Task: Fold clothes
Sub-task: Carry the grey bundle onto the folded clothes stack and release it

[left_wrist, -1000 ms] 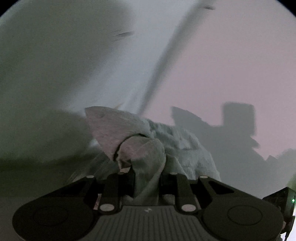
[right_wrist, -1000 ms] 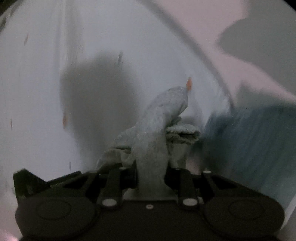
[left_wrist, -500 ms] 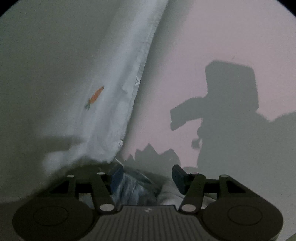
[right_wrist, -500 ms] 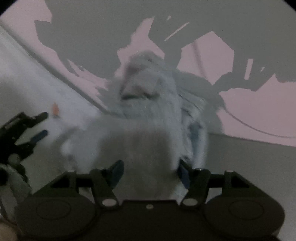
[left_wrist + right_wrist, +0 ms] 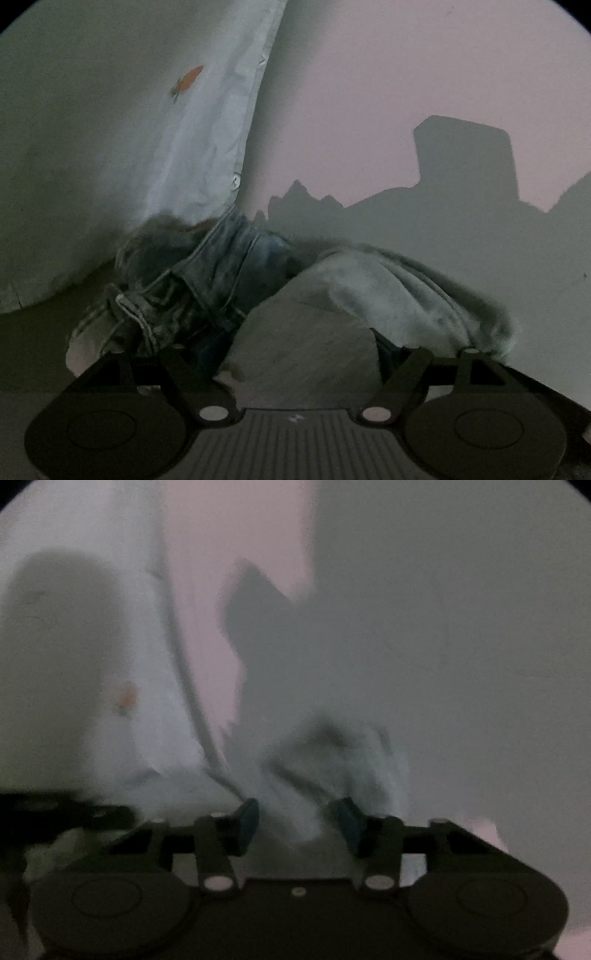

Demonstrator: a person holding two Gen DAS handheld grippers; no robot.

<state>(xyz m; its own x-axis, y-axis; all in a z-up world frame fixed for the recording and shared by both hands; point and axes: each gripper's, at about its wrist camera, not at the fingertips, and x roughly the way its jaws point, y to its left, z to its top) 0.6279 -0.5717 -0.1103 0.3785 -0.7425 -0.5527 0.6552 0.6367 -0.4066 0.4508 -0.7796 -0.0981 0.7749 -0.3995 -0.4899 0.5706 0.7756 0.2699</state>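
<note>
Garment dropped in a heap on the pink surface point(image 5: 369, 92).
Left gripper point(image 5: 295, 354) had let go of jeans point(image 5: 229, 273), jaws spreading; right gripper point(image 5: 299, 823) unclamped, closing, cloth loose between; fold unstarted.

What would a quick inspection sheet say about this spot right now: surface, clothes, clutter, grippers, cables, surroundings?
Surface: pale pinkish top, partly under a white sheet with a carrot print.
Job's things: crumpled jeans lying on it.
Clutter: nothing seen.
Grippers: left gripper opening, cloth between the jaws; right gripper closing, cloth between, pads apart, view blurred.
Cables: nothing seen.
Surroundings: only shadows.
</note>
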